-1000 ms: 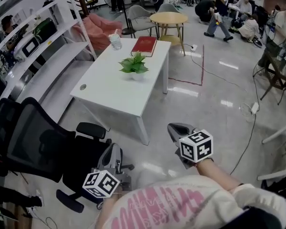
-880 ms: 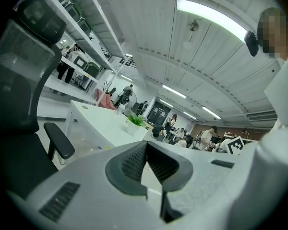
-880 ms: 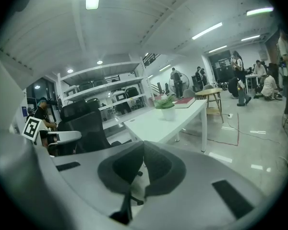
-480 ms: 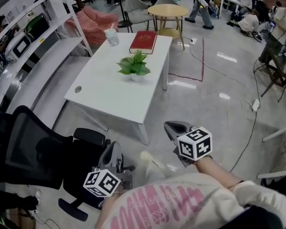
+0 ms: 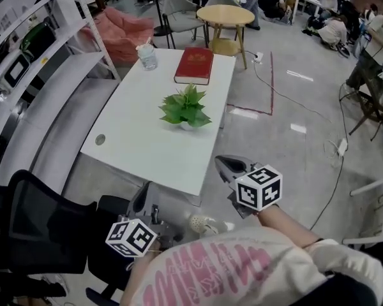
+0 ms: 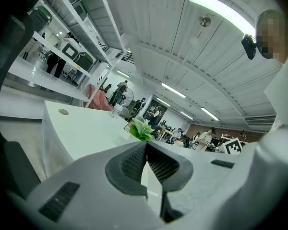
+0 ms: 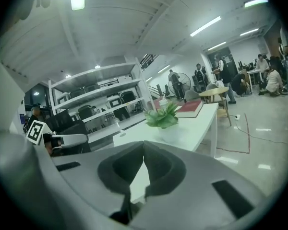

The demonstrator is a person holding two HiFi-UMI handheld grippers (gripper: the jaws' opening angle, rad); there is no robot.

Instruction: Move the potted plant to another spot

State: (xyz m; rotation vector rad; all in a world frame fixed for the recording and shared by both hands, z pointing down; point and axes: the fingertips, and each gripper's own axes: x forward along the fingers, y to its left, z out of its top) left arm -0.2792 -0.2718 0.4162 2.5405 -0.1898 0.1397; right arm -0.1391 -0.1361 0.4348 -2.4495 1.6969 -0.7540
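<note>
The jaws of the left gripper are closed, pad against pad, with nothing between them. The jaws of the right gripper are closed in the same way and are also empty. Both grippers point toward the bench but are short of its near edge, over the floor, and neither one touches anything.

The plant stands upright in its small white pot around the middle of the bench, a little closer to the right edge, and well apart from both grippers. A red book lies at the far right corner and a cup stands near the far left corner. The near half of the bench is bare except for a small round cap near the left edge.

In my judgement, the task is at its very beginning: the plant is not gripped and not lifted. All the work is left: to reach over the near edge, open a pair of jaws, take the pot, carry it, and set it down on another free part of the bench.
</note>
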